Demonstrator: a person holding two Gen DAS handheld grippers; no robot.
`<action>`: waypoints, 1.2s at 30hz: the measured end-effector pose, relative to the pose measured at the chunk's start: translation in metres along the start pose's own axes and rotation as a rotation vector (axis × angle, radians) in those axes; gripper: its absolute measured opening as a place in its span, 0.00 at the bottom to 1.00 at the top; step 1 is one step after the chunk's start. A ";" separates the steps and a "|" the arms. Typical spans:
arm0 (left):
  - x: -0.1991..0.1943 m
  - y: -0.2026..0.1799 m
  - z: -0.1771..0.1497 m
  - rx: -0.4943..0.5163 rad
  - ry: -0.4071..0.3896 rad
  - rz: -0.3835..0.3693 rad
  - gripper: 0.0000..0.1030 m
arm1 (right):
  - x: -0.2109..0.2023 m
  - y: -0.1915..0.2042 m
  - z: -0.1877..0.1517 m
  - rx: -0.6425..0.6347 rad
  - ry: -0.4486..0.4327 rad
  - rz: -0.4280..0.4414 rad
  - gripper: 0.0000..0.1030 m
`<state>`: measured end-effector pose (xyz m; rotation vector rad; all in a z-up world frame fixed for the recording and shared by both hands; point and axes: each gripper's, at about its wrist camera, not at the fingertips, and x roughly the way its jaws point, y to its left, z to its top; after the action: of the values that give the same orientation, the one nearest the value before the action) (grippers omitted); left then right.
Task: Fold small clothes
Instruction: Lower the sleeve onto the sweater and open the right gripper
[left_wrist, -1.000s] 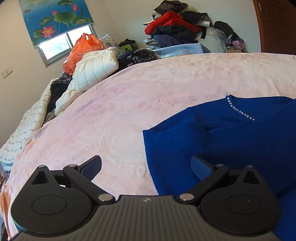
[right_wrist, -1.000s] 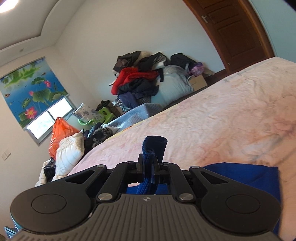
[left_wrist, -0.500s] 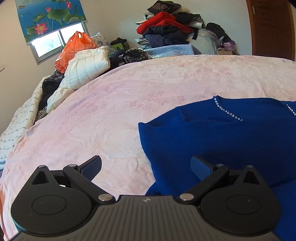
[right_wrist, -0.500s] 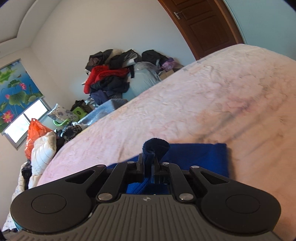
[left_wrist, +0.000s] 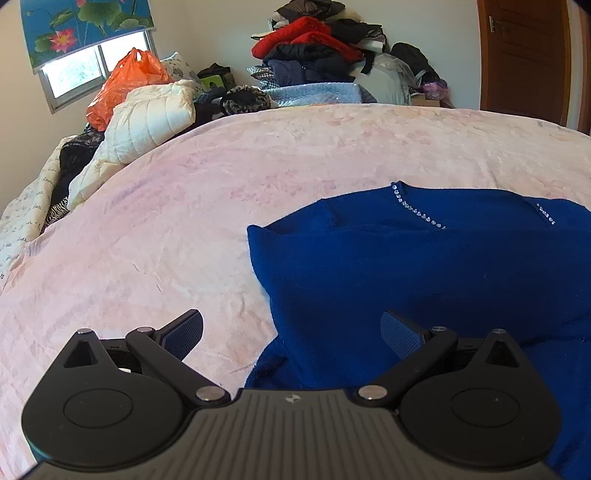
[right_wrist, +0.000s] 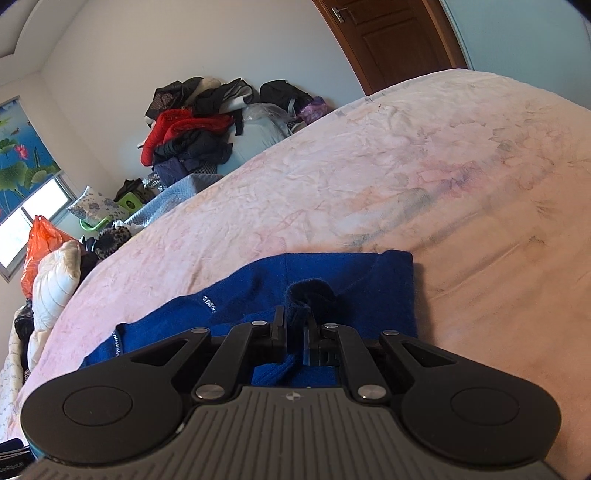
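Only rightward, right gripper (right_wrist: 294, 334) jaws pinch blue sweater (right_wrist: 332, 273); left gripper (left_wrist: 291, 330) gapes.

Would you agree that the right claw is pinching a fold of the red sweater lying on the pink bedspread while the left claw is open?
Not quite: the sweater is blue, not red, as the right wrist view shows. The right claw is pinching a fold of it on the pink bedspread, and the left claw is open.

Sweater (left_wrist: 424, 266) flat on bed (left_wrist: 221, 192), toward its near edge. Clothes heap (left_wrist: 317, 48) beyond far edge. Padded jacket (left_wrist: 147, 122) at far-left corner.
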<state>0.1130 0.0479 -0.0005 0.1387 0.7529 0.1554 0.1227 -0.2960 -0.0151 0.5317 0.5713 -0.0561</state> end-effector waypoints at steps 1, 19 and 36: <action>-0.001 0.000 -0.001 0.000 0.003 -0.005 1.00 | 0.001 0.000 0.000 -0.001 0.001 -0.002 0.12; -0.015 -0.003 -0.010 -0.001 0.015 -0.070 1.00 | -0.010 -0.013 -0.001 0.003 -0.068 -0.109 0.29; -0.035 -0.022 -0.041 0.042 0.049 -0.241 1.00 | -0.018 0.028 -0.024 -0.216 -0.009 -0.056 0.54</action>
<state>0.0613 0.0223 -0.0104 0.0838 0.8154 -0.0861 0.1014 -0.2617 -0.0095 0.3057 0.5754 -0.0495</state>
